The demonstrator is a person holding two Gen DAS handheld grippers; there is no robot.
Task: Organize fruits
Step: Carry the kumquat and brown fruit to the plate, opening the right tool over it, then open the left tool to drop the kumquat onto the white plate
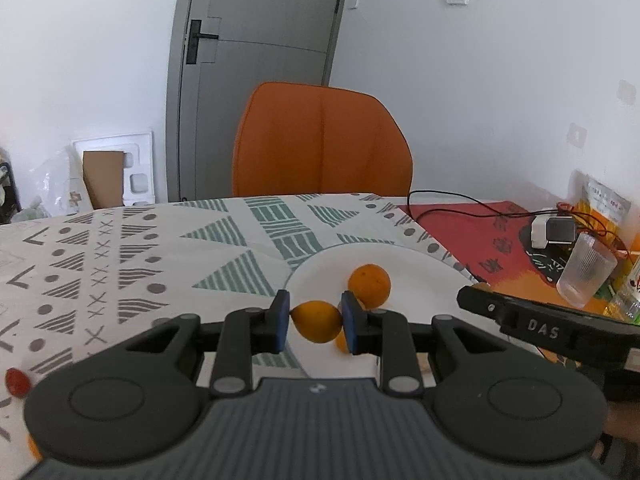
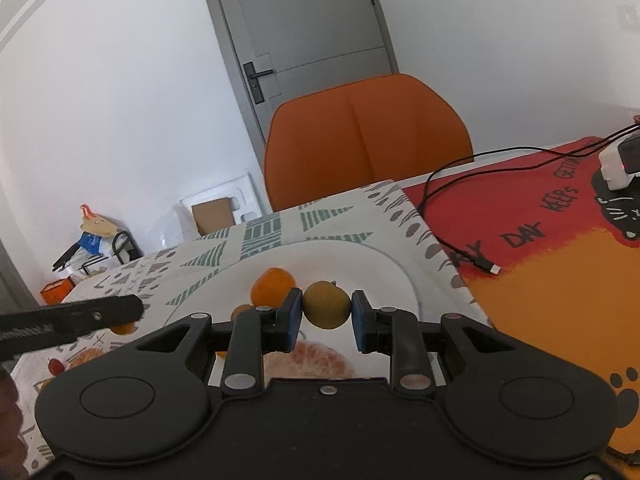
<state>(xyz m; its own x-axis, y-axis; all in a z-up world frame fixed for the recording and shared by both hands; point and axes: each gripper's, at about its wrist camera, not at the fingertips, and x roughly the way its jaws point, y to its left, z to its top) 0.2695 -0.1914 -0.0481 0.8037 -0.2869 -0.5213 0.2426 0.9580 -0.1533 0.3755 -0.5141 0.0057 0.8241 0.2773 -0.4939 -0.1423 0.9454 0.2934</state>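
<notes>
A white plate [image 1: 408, 268] lies on the patterned tablecloth, seen in both views [image 2: 372, 264]. My left gripper [image 1: 316, 322] is shut on an orange fruit [image 1: 318, 320] held over the plate's near-left rim. Another orange [image 1: 370, 285] rests on the plate behind it, and a third orange [image 1: 341, 342] is partly hidden under the right finger. My right gripper [image 2: 326, 312] is shut on a yellow-green fruit [image 2: 327, 305] above the plate. An orange [image 2: 272, 286] sits on the plate to its left. The right gripper's finger [image 1: 532, 326] shows at the right of the left wrist view.
An orange chair [image 1: 320, 144] stands behind the table. A red and orange mat [image 2: 560, 248] with a black cable [image 2: 460, 248], a charger [image 1: 554, 230] and a ribbed glass [image 1: 586, 270] lies to the right. A red fruit [image 1: 16, 382] lies on the cloth at the left.
</notes>
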